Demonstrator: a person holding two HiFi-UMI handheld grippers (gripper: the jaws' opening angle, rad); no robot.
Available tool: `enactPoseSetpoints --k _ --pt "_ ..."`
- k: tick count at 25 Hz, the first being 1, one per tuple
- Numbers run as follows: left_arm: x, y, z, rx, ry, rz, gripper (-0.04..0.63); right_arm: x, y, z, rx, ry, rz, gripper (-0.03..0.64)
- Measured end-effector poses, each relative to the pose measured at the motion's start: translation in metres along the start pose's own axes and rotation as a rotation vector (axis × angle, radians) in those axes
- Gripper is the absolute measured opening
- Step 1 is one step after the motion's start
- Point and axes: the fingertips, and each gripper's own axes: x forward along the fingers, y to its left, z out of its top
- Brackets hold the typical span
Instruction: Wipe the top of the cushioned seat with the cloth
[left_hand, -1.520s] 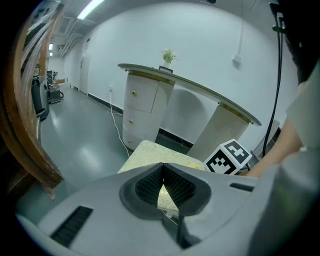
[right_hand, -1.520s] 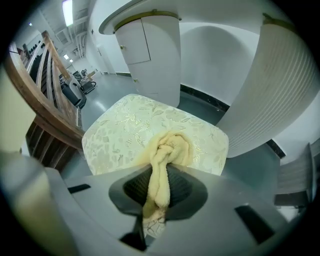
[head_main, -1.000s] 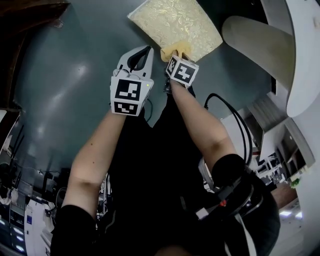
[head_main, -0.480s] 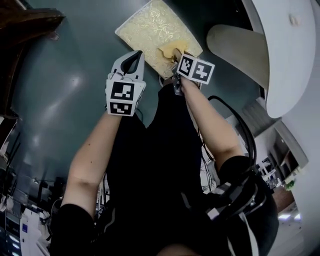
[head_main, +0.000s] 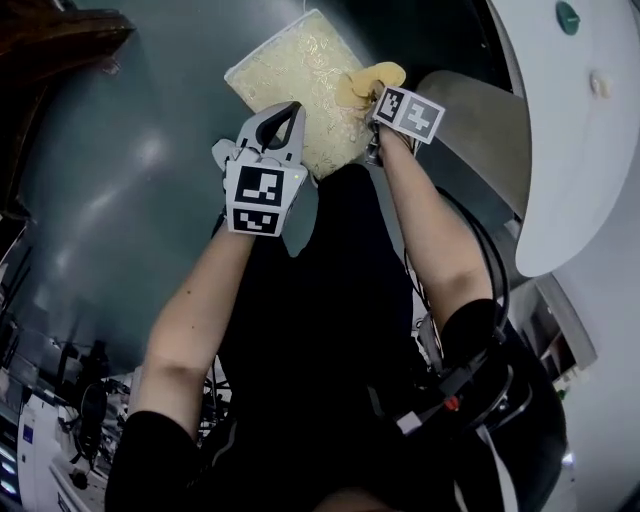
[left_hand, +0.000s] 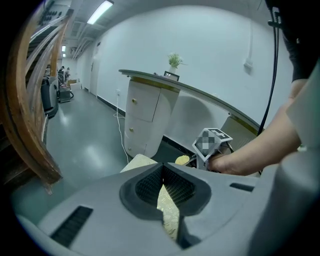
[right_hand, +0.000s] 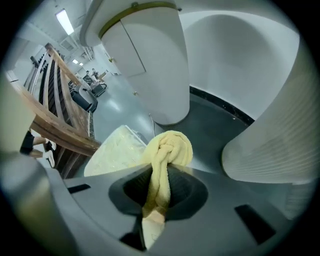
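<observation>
The right gripper has its 2 jaws pressed onto the yellow cloth, whose bunched end bulges past their tips. Behind the cloth, to the left, shows the pale cushioned seat, near a wooden rail.

Glossy grey floor, curved white counter, wooden railing, ceiling strip lights

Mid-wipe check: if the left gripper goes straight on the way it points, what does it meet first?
Most likely the cushioned seat: its patterned top shows directly past the shut jaws of the left gripper. How far off it lies is unclear from these views.
</observation>
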Motion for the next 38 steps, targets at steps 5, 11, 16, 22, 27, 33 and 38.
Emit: enactPoseSetpoints --k 5,11,16,22,27,33,38 --pt "0.001 0.012 -0.024 -0.040 0.039 0.010 0.002 0.020 0.013 -0.025 -0.052 0.021 -0.019 0.058" --pt "-0.014 0.024 -0.037 -0.038 0.065 0.017 0.003 0.014 0.009 -0.019 -0.006 -0.016 -0.111 0.058" --pt "-0.029 0.044 -0.045 -0.019 0.068 0.011 0.002 0.013 0.020 -0.026 0.012 -0.059 -0.153 0.058" --pt "-0.055 0.065 -0.052 -0.017 0.049 0.010 0.003 0.010 0.055 -0.065 0.014 -0.060 -0.154 0.058" --pt "-0.074 0.082 -0.064 -0.050 0.050 0.015 0.003 0.011 0.084 -0.094 0.026 -0.032 -0.140 0.058" --pt "-0.099 0.097 -0.074 -0.036 0.044 0.009 0.002 0.008 0.115 -0.118 0.011 -0.016 -0.158 0.058" --pt "-0.111 0.110 -0.077 -0.055 0.036 0.030 0.003 0.009 0.137 -0.136 0.018 0.002 -0.155 0.058"
